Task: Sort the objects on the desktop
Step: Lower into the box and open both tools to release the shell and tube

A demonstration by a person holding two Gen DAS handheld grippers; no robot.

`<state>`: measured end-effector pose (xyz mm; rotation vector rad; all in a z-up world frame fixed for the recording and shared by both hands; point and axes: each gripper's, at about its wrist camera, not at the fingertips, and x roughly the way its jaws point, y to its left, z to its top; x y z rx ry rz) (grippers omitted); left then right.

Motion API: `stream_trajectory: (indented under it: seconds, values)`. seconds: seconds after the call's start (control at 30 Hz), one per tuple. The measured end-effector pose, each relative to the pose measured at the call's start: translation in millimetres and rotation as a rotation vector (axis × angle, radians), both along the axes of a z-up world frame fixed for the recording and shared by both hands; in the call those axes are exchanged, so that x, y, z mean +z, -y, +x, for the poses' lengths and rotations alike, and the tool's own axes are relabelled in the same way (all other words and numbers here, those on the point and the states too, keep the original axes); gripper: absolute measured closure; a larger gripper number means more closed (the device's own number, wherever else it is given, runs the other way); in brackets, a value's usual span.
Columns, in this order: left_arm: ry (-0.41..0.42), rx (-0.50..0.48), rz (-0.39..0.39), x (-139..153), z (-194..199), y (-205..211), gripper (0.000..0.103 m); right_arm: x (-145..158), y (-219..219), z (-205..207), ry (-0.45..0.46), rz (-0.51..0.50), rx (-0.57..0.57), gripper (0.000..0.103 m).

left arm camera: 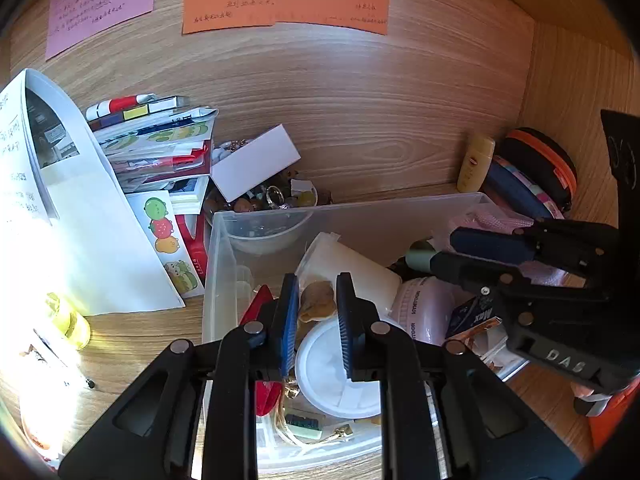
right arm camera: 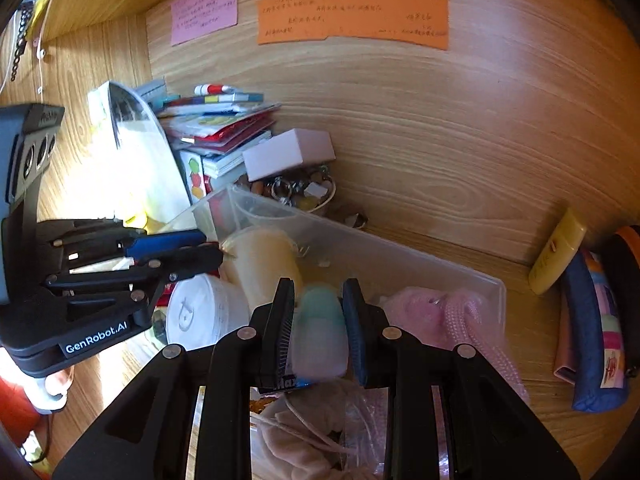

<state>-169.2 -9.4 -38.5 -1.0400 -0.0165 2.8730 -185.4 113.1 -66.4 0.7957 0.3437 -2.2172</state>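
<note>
A clear plastic bin (left arm camera: 360,210) (right arm camera: 460,268) on the wooden desk holds several small items. My right gripper (right arm camera: 320,320) is shut on a small bottle with a mint-green cap (right arm camera: 322,328), held over the bin; it shows from the side in the left wrist view (left arm camera: 432,258). My left gripper (left arm camera: 316,320) hangs over the bin's left part, its jaws a little apart with nothing clamped between them, above a white round lid (left arm camera: 336,372) and a tan object (left arm camera: 318,300). It shows in the right wrist view (right arm camera: 212,246).
A stack of booklets and papers (left arm camera: 160,148) stands left of the bin. A bowl of trinkets (left arm camera: 276,200) with a white box (left arm camera: 256,162) sits behind it. A yellow tube (right arm camera: 556,256) and pouches (right arm camera: 596,332) lie at the right. Sticky notes (left arm camera: 286,4) are on the back wall.
</note>
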Motion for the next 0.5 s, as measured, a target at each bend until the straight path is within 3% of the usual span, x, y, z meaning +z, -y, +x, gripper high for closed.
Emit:
stream_trajectory:
  seconds: [0.2, 0.33, 0.5]
  values:
    - [-0.001, 0.012, -0.006, 1, 3, 2, 0.084, -3, 5, 5, -0.011, 0.018, 0.009, 0.08]
    - [-0.01, 0.026, -0.003, 3, 6, 3, 0.065, 0, 3, 6, -0.006, 0.007, 0.015, 0.08]
    - [-0.017, 0.02, 0.004, 4, 11, 2, 0.059, 9, -3, 7, -0.001, -0.005, 0.011, 0.078]
